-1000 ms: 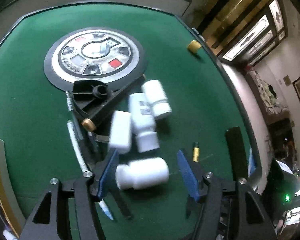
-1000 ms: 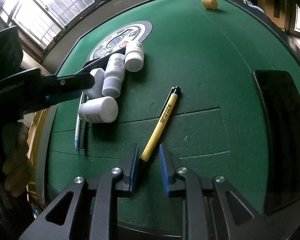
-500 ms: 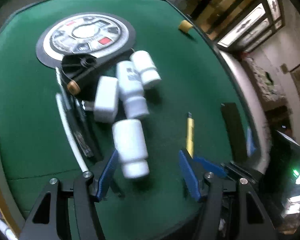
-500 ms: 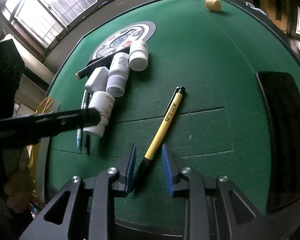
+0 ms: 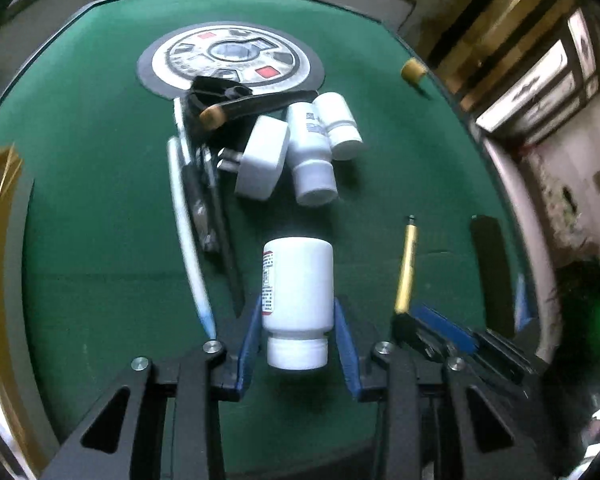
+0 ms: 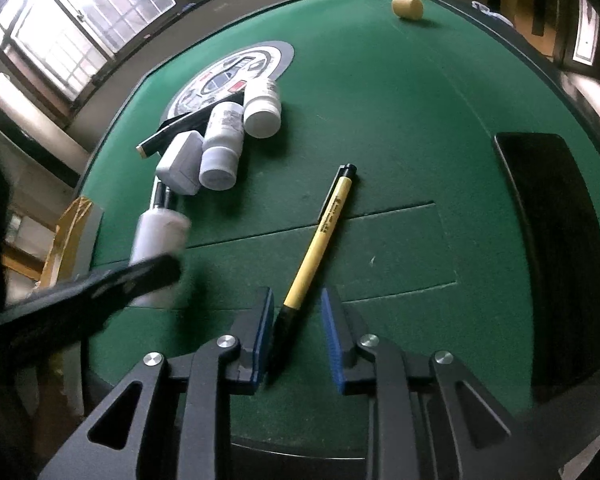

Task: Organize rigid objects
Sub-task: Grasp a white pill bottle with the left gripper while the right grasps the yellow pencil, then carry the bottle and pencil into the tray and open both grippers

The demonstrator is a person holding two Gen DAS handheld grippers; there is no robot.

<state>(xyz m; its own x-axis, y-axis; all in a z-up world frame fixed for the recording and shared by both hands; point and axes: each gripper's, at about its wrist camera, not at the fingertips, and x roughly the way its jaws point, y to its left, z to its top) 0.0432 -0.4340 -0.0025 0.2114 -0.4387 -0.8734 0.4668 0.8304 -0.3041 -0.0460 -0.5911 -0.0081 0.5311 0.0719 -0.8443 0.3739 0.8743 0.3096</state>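
While L gripper (image 5: 298,338) jaws were closing on the white bottle (image 5: 298,300), bottle lay lengthwise between pads, cap toward wrist | R gripper (image 6: 296,334) jaws closing, not yet clenched; yellow pen (image 6: 320,236) dark tip between, nearer L pad | tip: squeeze bottle mid-body, center pen before pinch | felt table (image 6: 400,100).

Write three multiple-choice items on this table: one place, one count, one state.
1. The yellow plastic pen's black tip lies: A on the floor; B between the right gripper's fingers; C in a drawer.
2. White plastic bottles in all: A one; B five; C three.
3. The two bottles beside the white plug adapter: A on their sides; B upright; C boxed.
Key: B, closing fingers flank it without touching; C, two piled, one between the left gripper's closing fingers; A, sides on green felt table.
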